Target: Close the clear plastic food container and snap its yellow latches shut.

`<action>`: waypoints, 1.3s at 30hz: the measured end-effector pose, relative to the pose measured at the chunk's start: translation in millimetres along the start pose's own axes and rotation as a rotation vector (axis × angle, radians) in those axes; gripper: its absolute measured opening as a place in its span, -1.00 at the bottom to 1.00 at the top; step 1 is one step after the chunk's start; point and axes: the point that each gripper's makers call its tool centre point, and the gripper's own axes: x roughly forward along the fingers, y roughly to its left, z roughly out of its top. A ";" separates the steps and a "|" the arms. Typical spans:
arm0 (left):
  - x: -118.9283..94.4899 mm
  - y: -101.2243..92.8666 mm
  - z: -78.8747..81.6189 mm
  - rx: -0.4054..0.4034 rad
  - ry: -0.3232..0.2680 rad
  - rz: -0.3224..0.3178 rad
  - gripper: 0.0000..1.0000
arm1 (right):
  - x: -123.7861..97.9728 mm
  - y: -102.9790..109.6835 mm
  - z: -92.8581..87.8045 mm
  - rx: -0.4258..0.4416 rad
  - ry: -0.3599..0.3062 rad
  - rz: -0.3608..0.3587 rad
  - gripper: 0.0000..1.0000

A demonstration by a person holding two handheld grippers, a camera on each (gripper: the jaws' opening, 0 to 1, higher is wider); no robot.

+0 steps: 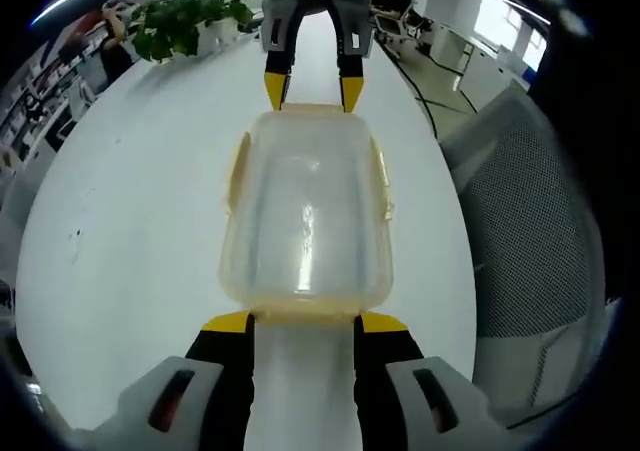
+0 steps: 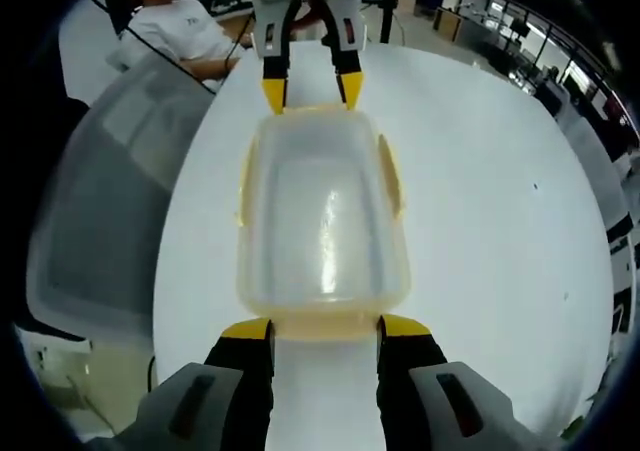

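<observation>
Container [image 1: 305,216] sits dead centre between your two grippers, clear plastic, lid on, resting on the white worktop [image 1: 130,241]. Your left gripper [image 1: 304,323] has its fingers [image 1: 228,323] spread apart, yellow tips right at the near end of the container, one at each corner. Your right gripper [image 2: 324,329] mirrors that from the opposite end, fingers [image 2: 247,331] apart and tips against the container's [image 2: 322,221] edge. Yellow latches [image 2: 390,176] run along both long sides, to the left and right of your fingers; whether they're snapped down, you can't tell. A potted plant [image 1: 185,21] stands beyond the far gripper, well apart.
</observation>
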 end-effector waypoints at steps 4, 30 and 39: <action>1.5 -0.4 0.4 0.005 0.002 -0.001 -0.26 | 0.5 -0.4 -0.6 -0.001 -0.001 0.002 -0.22; -1.8 4.7 -13.0 -0.006 0.007 0.017 -0.26 | 0.6 0.9 -15.7 0.088 0.004 -0.003 -0.13; -10.7 0.8 -23.5 -0.201 -0.020 0.007 -0.27 | -14.0 -0.6 -3.4 0.495 -0.120 0.043 -0.25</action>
